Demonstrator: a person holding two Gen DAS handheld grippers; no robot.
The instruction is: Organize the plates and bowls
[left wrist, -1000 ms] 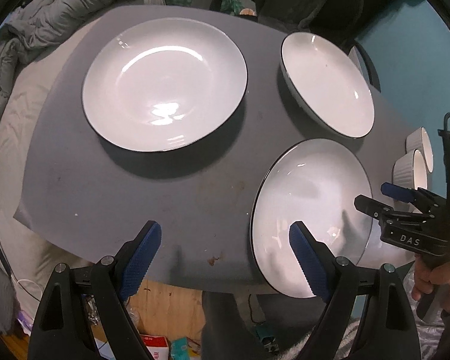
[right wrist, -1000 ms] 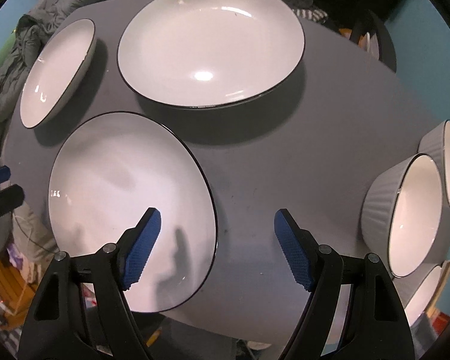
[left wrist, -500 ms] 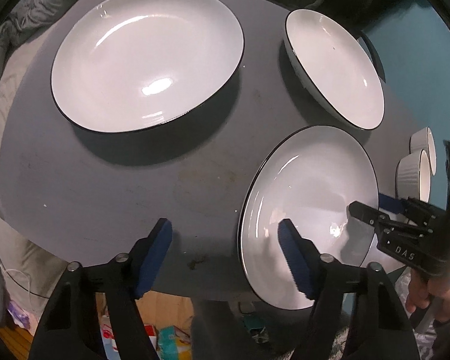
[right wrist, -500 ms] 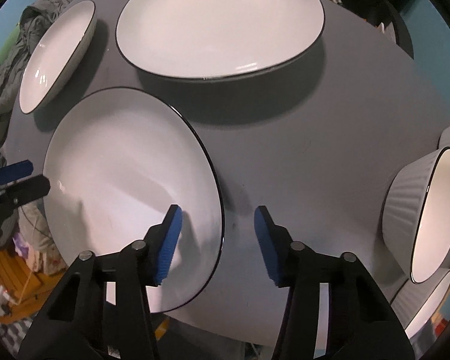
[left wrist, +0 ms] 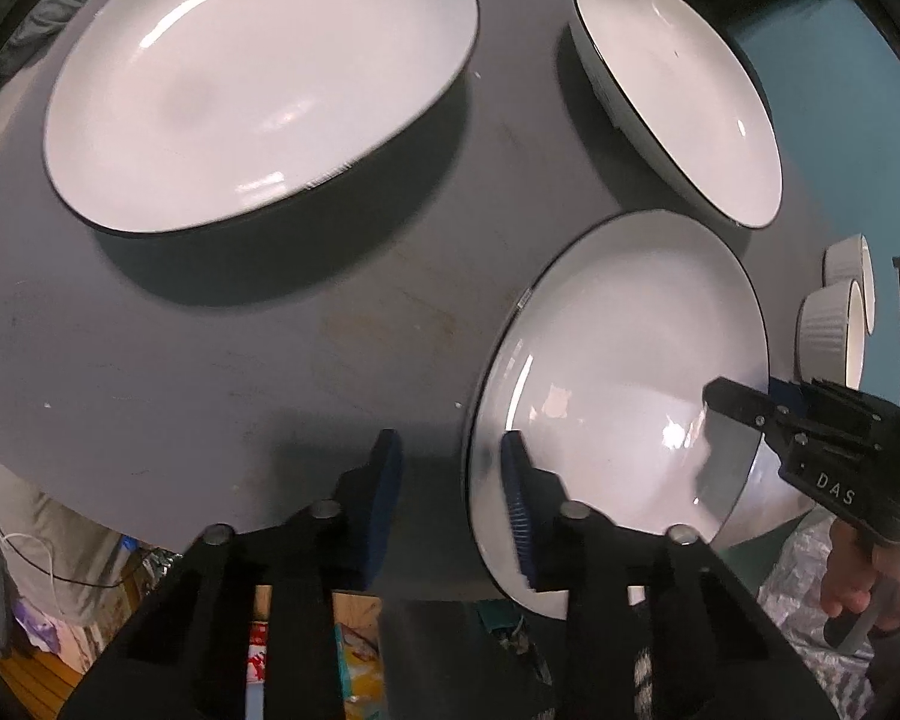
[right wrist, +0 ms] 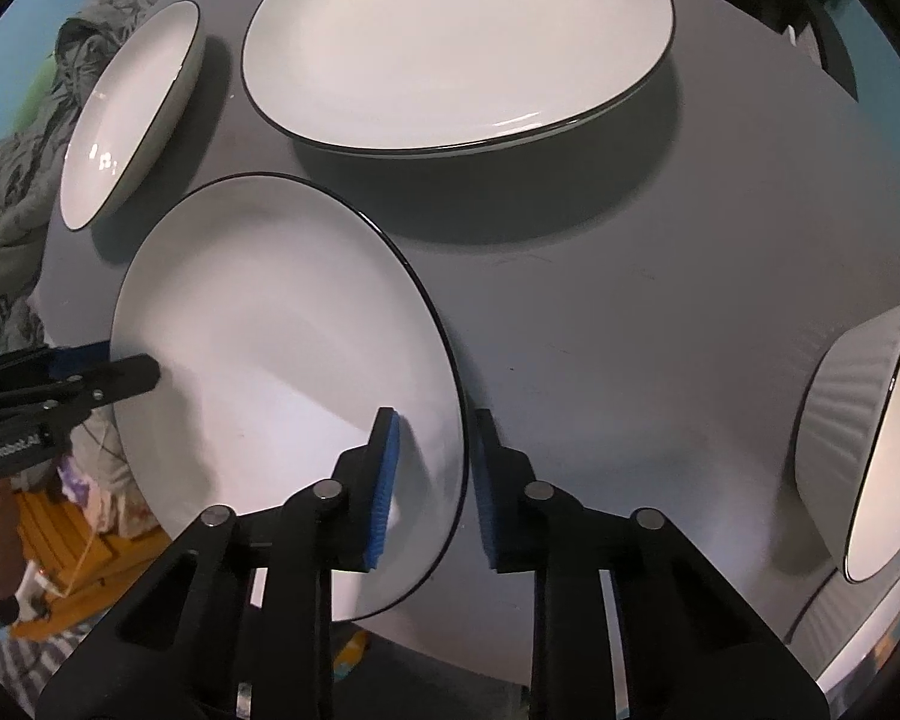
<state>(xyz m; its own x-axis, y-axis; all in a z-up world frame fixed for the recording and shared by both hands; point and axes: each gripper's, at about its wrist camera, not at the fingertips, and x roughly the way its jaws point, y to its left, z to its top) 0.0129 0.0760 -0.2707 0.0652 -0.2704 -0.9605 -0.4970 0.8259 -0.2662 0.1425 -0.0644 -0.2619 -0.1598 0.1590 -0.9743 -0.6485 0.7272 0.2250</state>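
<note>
Three white black-rimmed plates sit on a grey table (left wrist: pixel 210 360). The nearest plate (left wrist: pixel 618 372) (right wrist: pixel 270 330) lies at the table's front edge. My left gripper (left wrist: pixel 450 489) straddles its left rim, one blue pad outside and one inside, jaws closing with a gap still showing. My right gripper (right wrist: pixel 435 474) straddles the opposite rim the same way, also closing, its outer pad nearly at the rim. Each gripper shows in the other's view: the right gripper (left wrist: pixel 750 405), the left gripper (right wrist: pixel 126 369). A large plate (left wrist: pixel 258 72) (right wrist: pixel 456 42) and a smaller deep plate (left wrist: pixel 678 84) (right wrist: pixel 132 114) lie farther back.
White ribbed bowls (left wrist: pixel 831 336) (right wrist: pixel 858 420) stand to the right of the near plate. A grey padded jacket (right wrist: pixel 24 180) lies past the table's left side. A hand (left wrist: pixel 852 576) holds the right gripper's grip. Clutter lies on the floor below the front edge.
Both grippers came down onto the near plate and drew their jaws in from wide open to a narrow gap around its opposite rims. The plates look larger and closer.
</note>
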